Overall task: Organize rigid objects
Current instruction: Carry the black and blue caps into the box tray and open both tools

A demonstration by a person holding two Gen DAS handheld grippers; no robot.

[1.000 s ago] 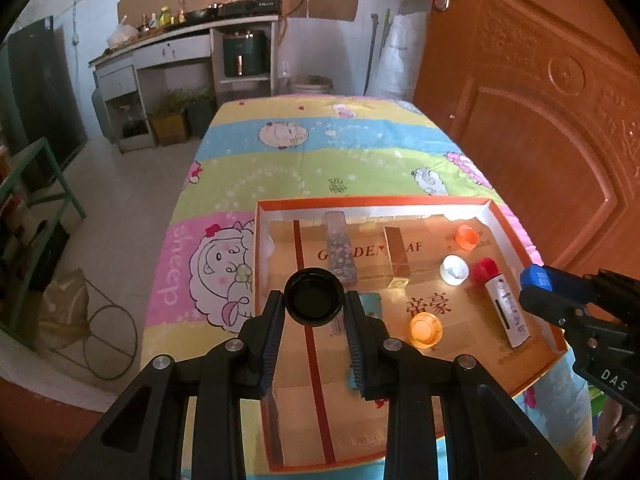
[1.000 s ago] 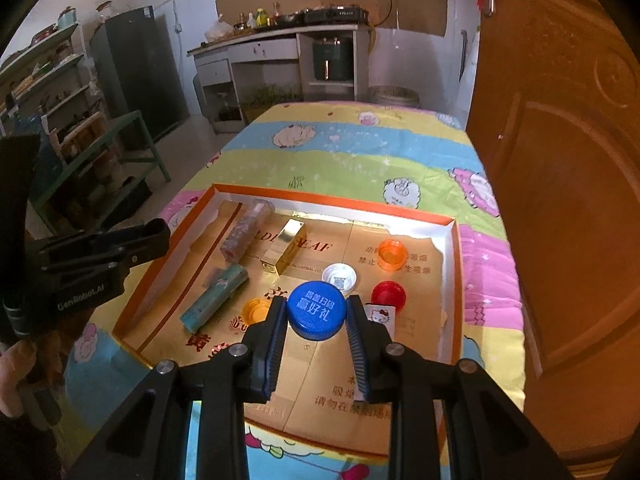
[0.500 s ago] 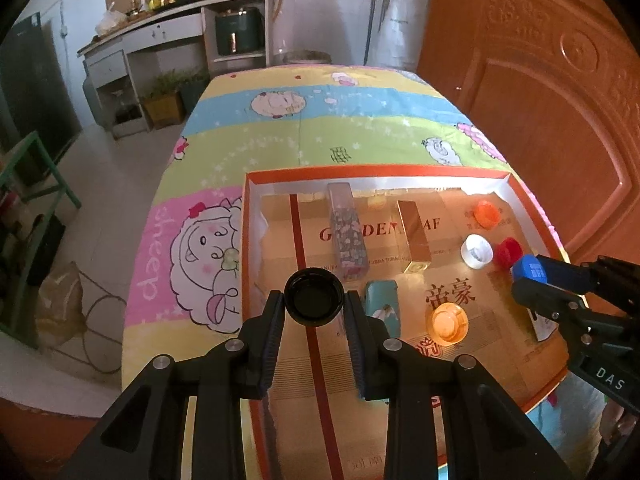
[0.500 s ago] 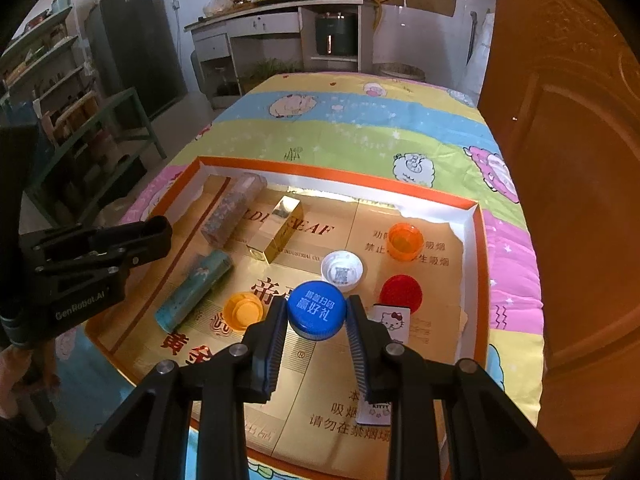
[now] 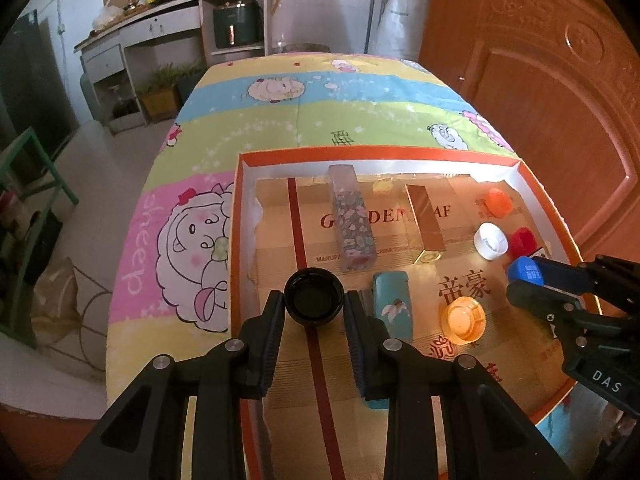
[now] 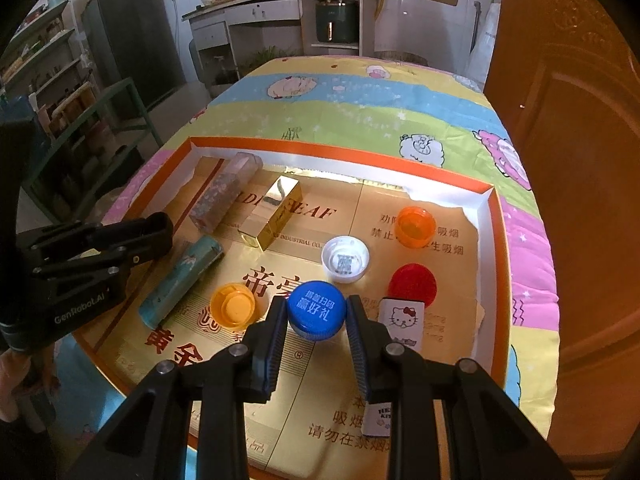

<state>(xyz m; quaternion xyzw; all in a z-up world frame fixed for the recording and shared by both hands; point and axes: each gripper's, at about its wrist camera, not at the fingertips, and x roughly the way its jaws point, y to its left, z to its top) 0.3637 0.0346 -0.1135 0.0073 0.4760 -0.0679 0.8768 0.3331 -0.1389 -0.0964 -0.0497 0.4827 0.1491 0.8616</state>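
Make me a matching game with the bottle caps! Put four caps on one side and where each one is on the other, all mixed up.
Caps:
1. blue cap
2. black cap
3. white cap
4. red cap

Places:
A. lying in the tray, next to the Hello Kitty box
B. held in the left gripper
C. lying open side up in the tray
D. held in the right gripper

Pairs: 1-D, 2-B, 3-C, 4-A

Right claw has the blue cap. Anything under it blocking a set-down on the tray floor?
Partly. The blue cap hangs in the right claw over bare tray floor, but the Hello Kitty box lies just right, the yellow cap just left. The gap looks clear if lowered straight.
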